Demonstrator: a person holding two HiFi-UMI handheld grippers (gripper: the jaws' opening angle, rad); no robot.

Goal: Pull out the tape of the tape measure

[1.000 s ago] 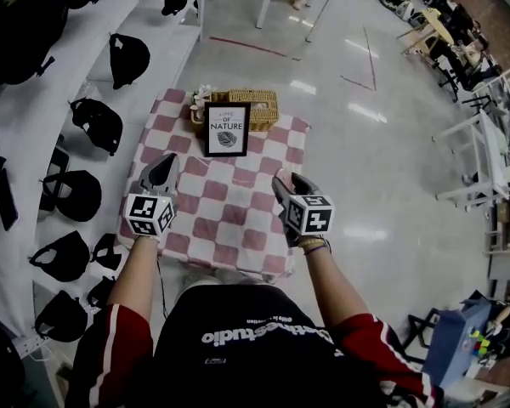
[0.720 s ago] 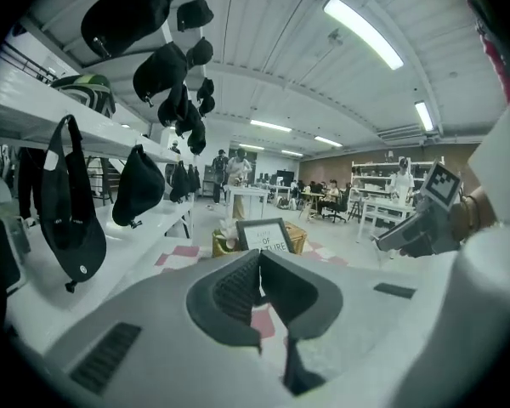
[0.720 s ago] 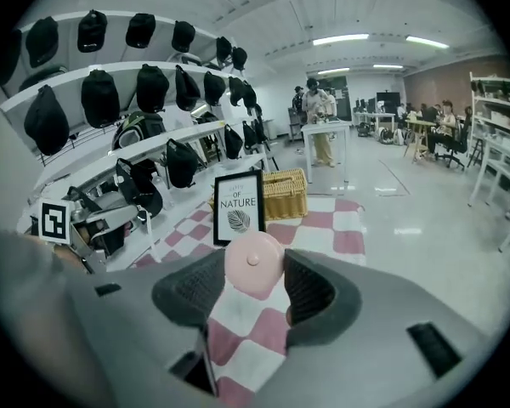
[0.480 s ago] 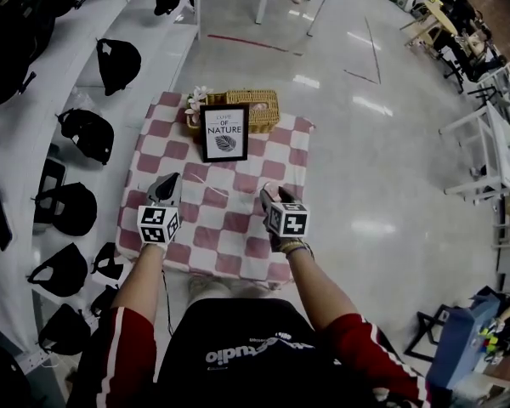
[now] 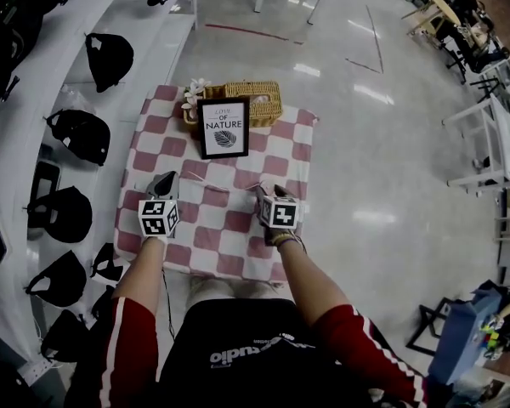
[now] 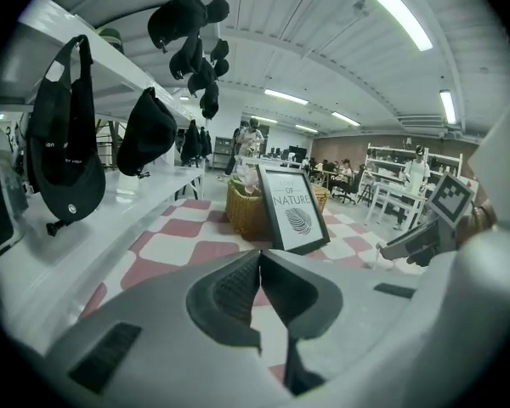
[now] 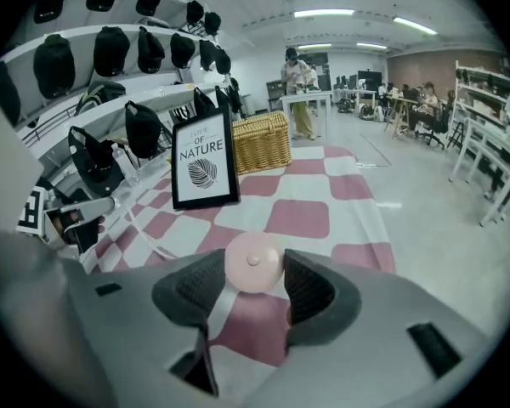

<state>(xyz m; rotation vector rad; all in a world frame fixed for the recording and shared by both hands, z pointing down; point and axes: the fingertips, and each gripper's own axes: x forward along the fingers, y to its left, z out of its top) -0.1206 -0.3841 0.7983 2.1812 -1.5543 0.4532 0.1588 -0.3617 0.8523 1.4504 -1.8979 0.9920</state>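
Tape measure (image 7: 253,262) – a small round pink case – sits clamped between the jaws of the right gripper (image 5: 263,192), low over the near half of the checked cloth (image 5: 276,164). Its thin white tape (image 5: 217,185) runs leftward across the cloth to the left gripper (image 5: 164,181), whose jaws are pressed together at the tape's end. Behind them stands a framed print (image 5: 222,127) – just in front of a wicker basket (image 5: 259,100).
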